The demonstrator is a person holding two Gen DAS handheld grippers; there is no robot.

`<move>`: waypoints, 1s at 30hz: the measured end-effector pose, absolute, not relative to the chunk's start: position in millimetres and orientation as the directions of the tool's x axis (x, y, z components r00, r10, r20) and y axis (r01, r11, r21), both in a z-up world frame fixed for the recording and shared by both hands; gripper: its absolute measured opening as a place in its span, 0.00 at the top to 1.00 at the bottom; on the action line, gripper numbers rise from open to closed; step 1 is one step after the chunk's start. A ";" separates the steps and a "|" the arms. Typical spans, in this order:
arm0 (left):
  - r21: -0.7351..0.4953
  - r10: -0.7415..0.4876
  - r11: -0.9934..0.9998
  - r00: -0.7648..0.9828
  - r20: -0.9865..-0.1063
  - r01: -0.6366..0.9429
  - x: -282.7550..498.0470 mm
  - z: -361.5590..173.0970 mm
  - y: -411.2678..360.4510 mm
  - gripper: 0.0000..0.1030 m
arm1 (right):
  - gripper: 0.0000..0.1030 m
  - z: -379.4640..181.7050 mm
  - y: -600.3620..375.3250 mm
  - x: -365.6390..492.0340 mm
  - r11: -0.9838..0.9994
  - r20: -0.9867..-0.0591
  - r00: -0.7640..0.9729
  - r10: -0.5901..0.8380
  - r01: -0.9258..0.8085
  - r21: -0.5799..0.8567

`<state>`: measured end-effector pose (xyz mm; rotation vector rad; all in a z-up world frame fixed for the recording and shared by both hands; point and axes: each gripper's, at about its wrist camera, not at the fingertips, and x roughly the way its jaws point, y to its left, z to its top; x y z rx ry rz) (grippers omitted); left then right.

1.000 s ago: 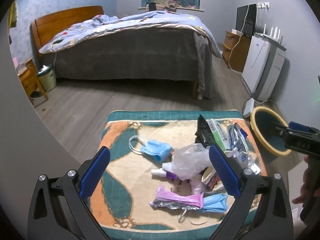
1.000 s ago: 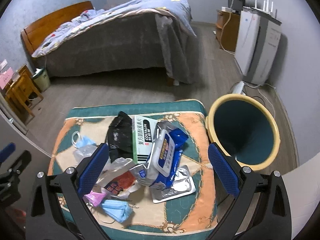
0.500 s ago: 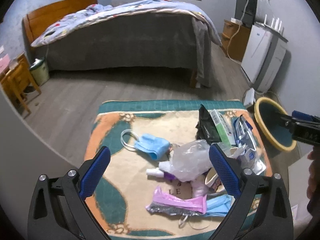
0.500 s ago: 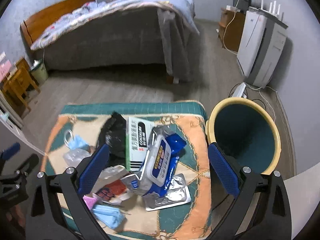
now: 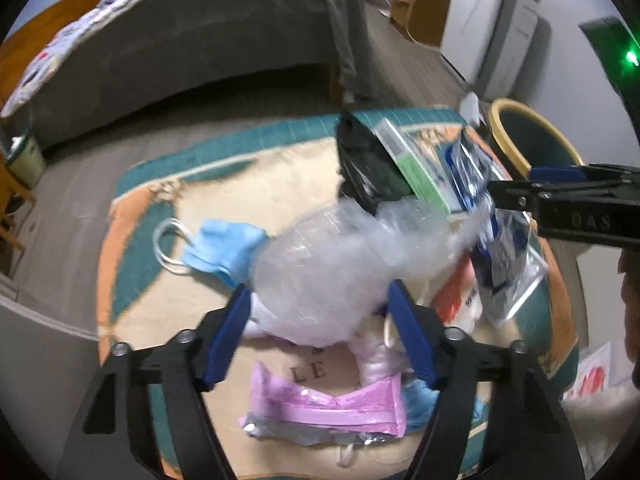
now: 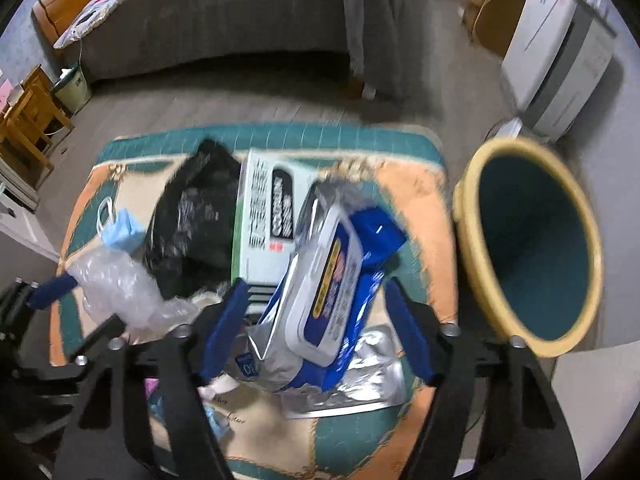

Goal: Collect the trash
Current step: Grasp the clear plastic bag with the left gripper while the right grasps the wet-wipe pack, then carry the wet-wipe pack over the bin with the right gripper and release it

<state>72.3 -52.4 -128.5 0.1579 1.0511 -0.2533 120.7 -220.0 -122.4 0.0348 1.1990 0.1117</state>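
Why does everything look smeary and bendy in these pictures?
Left wrist view: the clear plastic bag and green box smear from motion blur. Right wrist view: the wipes pack blurs too, and the fisheye lens bends the bin.

I am looking at a rug (image 6: 416, 184) with the trash heaped on it: a face mask (image 5: 224, 246) lying left of a crumpled plastic bag (image 5: 332, 272), a wipes pack (image 6: 332, 280) leaning on a carton (image 6: 264, 216), a bin (image 6: 532, 240) standing right of the rug, a bed (image 6: 224, 12) sitting behind.
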 end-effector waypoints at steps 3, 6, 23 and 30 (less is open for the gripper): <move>0.026 -0.137 0.947 0.472 -0.871 0.321 70.2 -126.4 -57.7 0.48 | 0.67 -124.8 -226.7 121.1 0.991 -0.934 0.330 0.136 -0.053 0.126; 0.036 -0.138 0.941 0.479 -0.867 0.337 69.4 -122.9 -61.2 0.65 | 0.81 -115.5 -231.7 120.2 0.990 -0.927 0.348 0.137 -0.040 0.132; 0.021 -0.230 0.939 0.669 -0.706 0.344 57.7 -35.3 -81.9 0.84 | 0.91 -5.0 -310.1 117.0 0.990 -0.806 0.584 0.092 0.029 0.135; -0.016 -0.316 0.905 0.648 -0.693 0.424 72.9 -22.7 -142.8 0.84 | 0.91 -0.6 -399.0 119.5 0.977 -0.786 0.615 -0.059 0.198 0.082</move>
